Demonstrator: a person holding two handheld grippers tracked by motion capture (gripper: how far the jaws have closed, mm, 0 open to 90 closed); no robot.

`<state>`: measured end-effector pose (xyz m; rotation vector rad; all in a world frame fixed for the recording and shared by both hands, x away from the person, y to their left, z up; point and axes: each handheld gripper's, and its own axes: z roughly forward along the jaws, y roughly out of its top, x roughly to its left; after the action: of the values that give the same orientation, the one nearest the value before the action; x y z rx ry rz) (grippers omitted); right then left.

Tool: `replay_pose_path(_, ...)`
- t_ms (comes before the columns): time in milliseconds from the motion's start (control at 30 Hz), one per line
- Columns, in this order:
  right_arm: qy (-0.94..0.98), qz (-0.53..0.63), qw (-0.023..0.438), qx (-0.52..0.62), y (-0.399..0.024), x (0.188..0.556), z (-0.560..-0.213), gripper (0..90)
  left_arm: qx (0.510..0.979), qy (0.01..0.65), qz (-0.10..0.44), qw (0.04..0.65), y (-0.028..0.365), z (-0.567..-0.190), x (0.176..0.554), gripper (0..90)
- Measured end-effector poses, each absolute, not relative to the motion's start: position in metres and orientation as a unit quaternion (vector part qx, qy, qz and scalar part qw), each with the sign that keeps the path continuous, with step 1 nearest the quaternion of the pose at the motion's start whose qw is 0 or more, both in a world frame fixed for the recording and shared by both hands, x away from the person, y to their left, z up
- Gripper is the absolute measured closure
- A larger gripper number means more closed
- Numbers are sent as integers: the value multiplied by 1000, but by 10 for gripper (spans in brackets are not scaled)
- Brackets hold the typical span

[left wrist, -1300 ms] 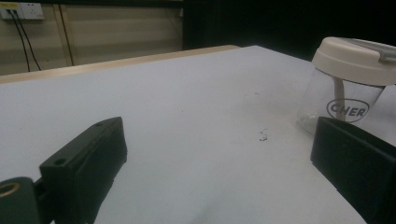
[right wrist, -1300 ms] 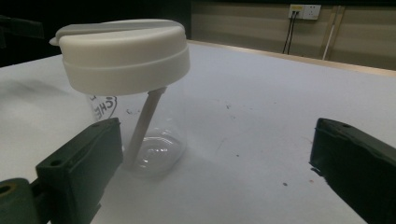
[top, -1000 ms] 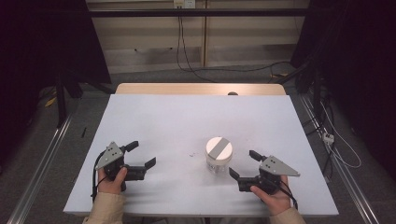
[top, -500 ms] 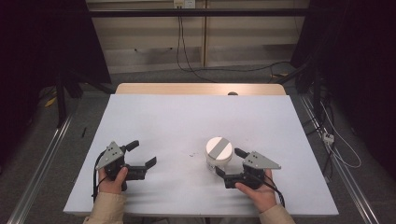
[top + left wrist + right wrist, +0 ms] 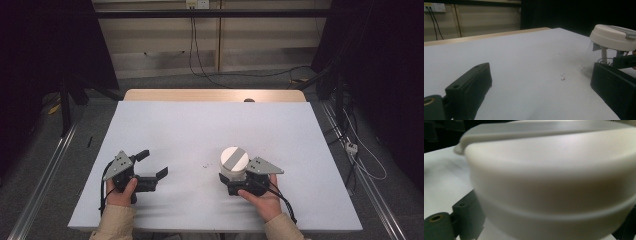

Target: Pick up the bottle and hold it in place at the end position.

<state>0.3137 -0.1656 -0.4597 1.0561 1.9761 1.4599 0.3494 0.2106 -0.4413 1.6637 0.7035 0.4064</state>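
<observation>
High view, left gripper (image 5: pixel 153 166): rested on the white surface (image 5: pixel 200 130), fingers spread apart with nothing between them.
High view, right gripper (image 5: pixel 231 184): pressed against the near side of the container (image 5: pixel 233 164); whether its fingers gripped it could not be told.
Left gripper view: the container (image 5: pixel 610 47), white lid over a clear body, stood beyond the right finger (image 5: pixel 611 87), with small specks (image 5: pixel 562 78) between the fingers.
Right gripper view: the blurred container (image 5: pixel 554 185) sat between the fingers (image 5: pixel 465 213).
</observation>
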Motion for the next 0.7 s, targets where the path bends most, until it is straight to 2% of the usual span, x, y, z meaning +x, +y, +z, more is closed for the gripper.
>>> replay_pose_path(233,719,532,230,384,-167,316,-460,160,715,307,174,603,210,-442,352,33)
replay_pose_path(700,713,541,239,377,-170,320,-456,185,713,310,173,605,208,-443,351,34)
